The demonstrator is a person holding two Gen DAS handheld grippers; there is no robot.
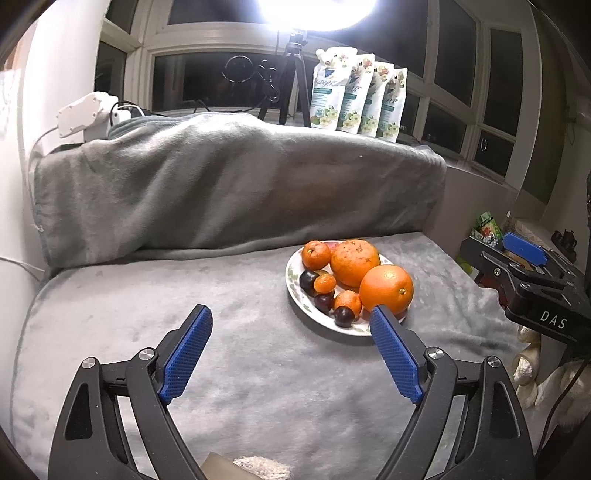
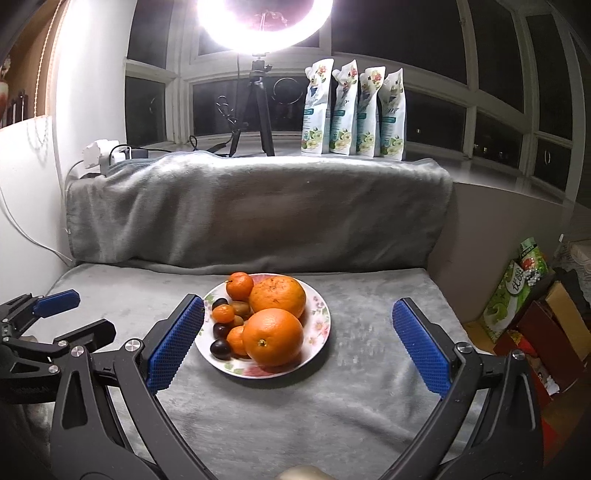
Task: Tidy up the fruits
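Two hand-held grippers hover over a grey blanket (image 2: 332, 398) spread on a cushioned seat, and we read the scene from left to right. At the far left, on the windowsill, a white power strip (image 2: 96, 153) sits with cables plugged in. Next comes the left hand-held gripper (image 1: 291, 317) — its blue pads stand wide apart with nothing between them but blanket, its right pad close in front of the plate's near rim. Toward the middle, a black tripod (image 2: 258, 110) holds a glaring ring light (image 2: 266, 18) above the sill.

We find the fruit on a floral plate (image 2: 320, 317), which rests on the blanket just ahead of the right hand-held gripper (image 2: 298, 312). On the plate lie two big oranges (image 2: 272, 336), one behind the other, several small mandarins (image 2: 239, 285) and dark plums (image 2: 220, 349) along the left side (a greenish fruit among them is too hidden for us to name). The right hand-held gripper's jaws are spread fully, empty, the plate seen between them but untouched.

Further right, four printed pouches (image 2: 352, 110) stand upright in a row on the sill — and at the far right, boxes and a green packet (image 2: 517, 295) crowd the floor.
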